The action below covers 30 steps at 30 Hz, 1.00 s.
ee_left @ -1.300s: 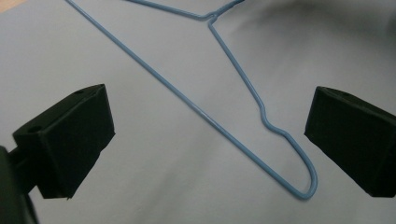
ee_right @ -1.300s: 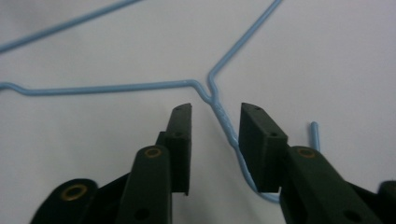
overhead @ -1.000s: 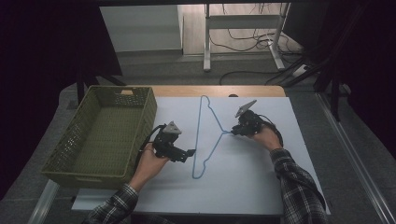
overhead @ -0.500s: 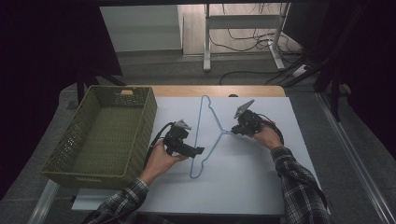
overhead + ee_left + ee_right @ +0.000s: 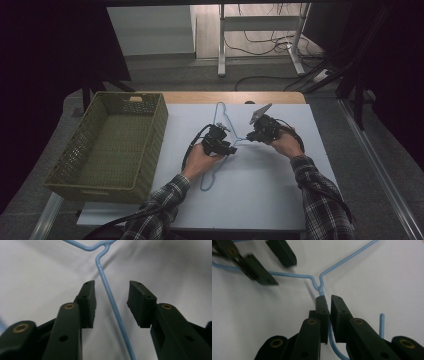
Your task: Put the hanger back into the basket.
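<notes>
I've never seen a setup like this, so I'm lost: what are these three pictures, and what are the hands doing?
A person seated at a white table holds a black two-jaw gripper in each hand. The high view looks down from above; the other two come from cameras riding on the grippers. A thin light-blue wire hanger lies on the table beside an olive woven basket. The right gripper is shut on the hanger's neck. The left gripper is open, its jaws either side of the wire.

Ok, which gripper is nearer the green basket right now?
Left. The left gripper sits over the blue hanger, just right of the green basket. The right gripper is farther right, clamped on the hanger's neck.
</notes>
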Tool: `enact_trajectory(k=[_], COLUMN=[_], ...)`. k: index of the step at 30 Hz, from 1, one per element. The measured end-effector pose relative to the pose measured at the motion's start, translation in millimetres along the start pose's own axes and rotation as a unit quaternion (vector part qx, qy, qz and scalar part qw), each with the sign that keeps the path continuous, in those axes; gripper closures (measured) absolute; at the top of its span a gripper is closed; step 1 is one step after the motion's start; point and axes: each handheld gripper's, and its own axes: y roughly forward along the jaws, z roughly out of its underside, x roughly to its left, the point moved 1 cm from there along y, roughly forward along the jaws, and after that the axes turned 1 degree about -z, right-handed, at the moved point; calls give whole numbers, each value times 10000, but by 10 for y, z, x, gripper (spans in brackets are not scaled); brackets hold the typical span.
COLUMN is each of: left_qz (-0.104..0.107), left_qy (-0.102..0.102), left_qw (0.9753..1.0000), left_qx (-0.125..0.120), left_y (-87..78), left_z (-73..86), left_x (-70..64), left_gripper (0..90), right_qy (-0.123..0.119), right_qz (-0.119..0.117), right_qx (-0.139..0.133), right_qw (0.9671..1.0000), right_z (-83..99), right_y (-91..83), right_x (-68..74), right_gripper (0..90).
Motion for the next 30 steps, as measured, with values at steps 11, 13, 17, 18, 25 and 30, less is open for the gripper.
enact_trajectory(k=[11, 13, 17, 18, 25, 30], left_qz=[-88, -129, -72, -57, 195, 375], left_qy=[-454, -323, -399, -394, -420, -439], left_qw=[9989, 9994, 9991, 9991, 9979, 9962], left_qx=[85, 67, -75, -120, -461, -645], left_y=[39, 11, -74, -101, -359, -511], left_z=[1, -1, -11, -15, -6, 34], left_x=[24, 8, 27, 29, 52, -4], left_gripper=[857, 867, 868, 868, 869, 869], right_qy=[39, 61, 130, 130, 609, 1052], right_qz=[41, 256, 737, 737, 558, 507], right_qx=[1, -122, -469, -469, -917, -1239], right_qw=[10000, 9996, 9961, 9961, 9924, 9854], right_z=[-32, -83, -223, -223, -81, 145], right_y=[-40, -129, -551, -551, -906, -885], right_x=[77, 158, 477, 477, 854, 909], right_gripper=[770, 743, 632, 632, 501, 402])
